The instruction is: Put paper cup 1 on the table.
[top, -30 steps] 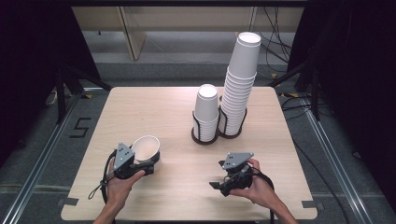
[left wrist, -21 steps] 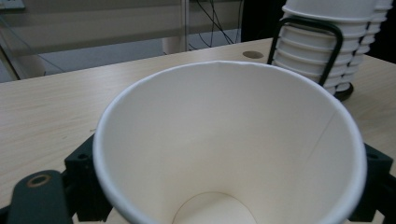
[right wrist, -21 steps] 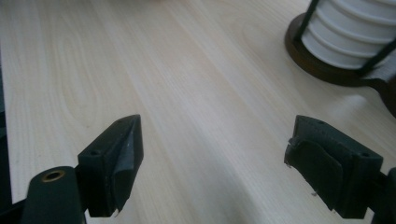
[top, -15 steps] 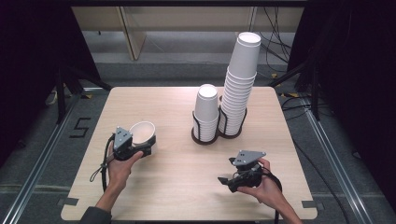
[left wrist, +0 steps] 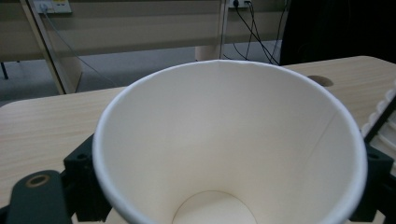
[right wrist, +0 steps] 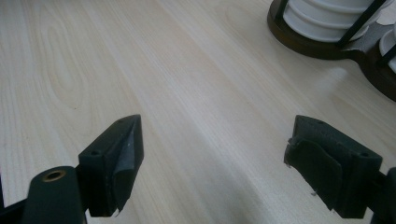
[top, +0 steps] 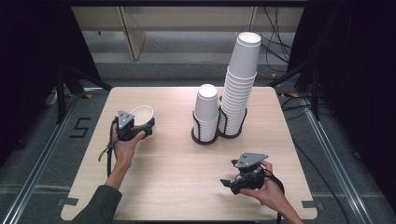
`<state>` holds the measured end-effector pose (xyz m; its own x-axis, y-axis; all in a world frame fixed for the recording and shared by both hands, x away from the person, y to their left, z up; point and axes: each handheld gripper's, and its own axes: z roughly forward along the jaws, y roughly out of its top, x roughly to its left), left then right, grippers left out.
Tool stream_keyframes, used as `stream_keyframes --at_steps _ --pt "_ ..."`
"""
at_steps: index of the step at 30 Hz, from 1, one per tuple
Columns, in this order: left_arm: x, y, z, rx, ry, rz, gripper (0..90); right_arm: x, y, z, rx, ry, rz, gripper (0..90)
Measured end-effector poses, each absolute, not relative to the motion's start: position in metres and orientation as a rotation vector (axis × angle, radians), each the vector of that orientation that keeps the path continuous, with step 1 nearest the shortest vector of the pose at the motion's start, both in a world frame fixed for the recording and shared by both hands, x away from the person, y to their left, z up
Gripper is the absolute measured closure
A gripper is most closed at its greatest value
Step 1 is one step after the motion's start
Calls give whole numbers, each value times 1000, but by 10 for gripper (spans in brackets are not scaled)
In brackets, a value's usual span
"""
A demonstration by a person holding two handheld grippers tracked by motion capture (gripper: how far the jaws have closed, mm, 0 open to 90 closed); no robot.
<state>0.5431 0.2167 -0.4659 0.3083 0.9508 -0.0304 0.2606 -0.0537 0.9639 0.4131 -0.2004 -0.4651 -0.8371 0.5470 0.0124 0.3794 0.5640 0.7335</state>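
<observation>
At the table's left side, the left gripper (top: 140,128) pinched a paper cup (top: 142,115); the right gripper (top: 232,183), jaws spread, hovered near right.

We are in what looks to us like a lab or test room set up for recording, not a home. We see a plain light-wood table (top: 187,163) standing alone on a grey floor (top: 42,163), with dark curtains (top: 32,46) hanging on both sides. Metal rails (top: 327,149) run along the floor beside the table, and a number five (top: 80,127) is marked on the floor at the left. Behind the table we see loose black cables (top: 275,42) trailing over the floor, a pale wooden panel (left wrist: 140,28) along the back, and wall sockets (left wrist: 51,5) with plugs (left wrist: 236,3) in them.
</observation>
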Motion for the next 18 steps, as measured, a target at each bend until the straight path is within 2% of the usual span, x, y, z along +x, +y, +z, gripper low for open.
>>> stream_keyframes --at_steps 8,18 --pt "569 225 -473 1537 1222 876 121 413 -198 -469 748 2581 1114 190" --pt "582 224 -480 1553 1213 887 103 411 -199 -467 769 2583 1120 193"
